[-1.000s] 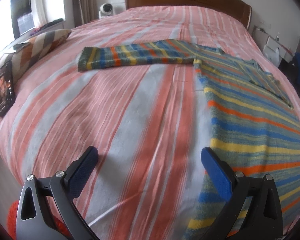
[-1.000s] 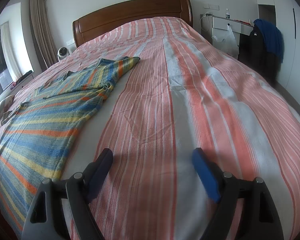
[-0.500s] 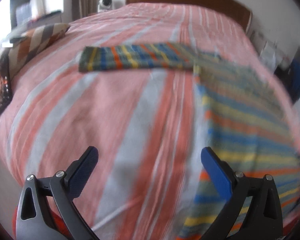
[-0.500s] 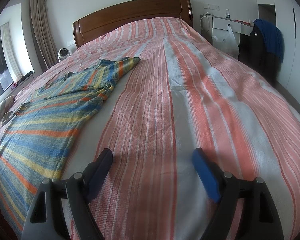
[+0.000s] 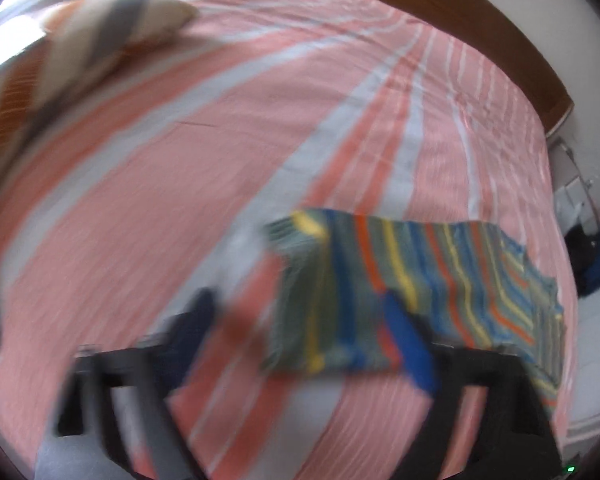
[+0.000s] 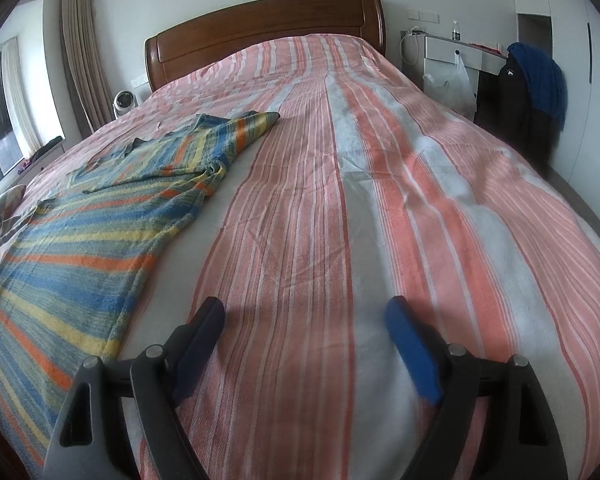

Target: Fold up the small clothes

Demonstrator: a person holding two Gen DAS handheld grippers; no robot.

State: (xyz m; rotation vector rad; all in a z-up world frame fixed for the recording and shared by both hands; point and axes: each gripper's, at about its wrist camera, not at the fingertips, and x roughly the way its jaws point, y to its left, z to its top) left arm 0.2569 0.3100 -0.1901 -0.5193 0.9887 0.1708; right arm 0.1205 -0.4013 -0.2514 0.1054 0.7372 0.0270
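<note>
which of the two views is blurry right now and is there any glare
Left wrist view: heavy motion blur smears the left gripper, striped sweater and bedspread; window glare whitens the upper left. Right wrist view: sharp, evenly lit, fisheye bending around the right gripper.

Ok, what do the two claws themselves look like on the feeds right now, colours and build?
Both match. The right claw has two black plastic arms with triangular cut-outs and silver pivot screws, each ending in a blue padded finger. The left claw is motion-blurred but shows the same black frame and blue pads, plus a small green light at the lower right edge. No cables, sleeves or printed markings are visible.
</note>
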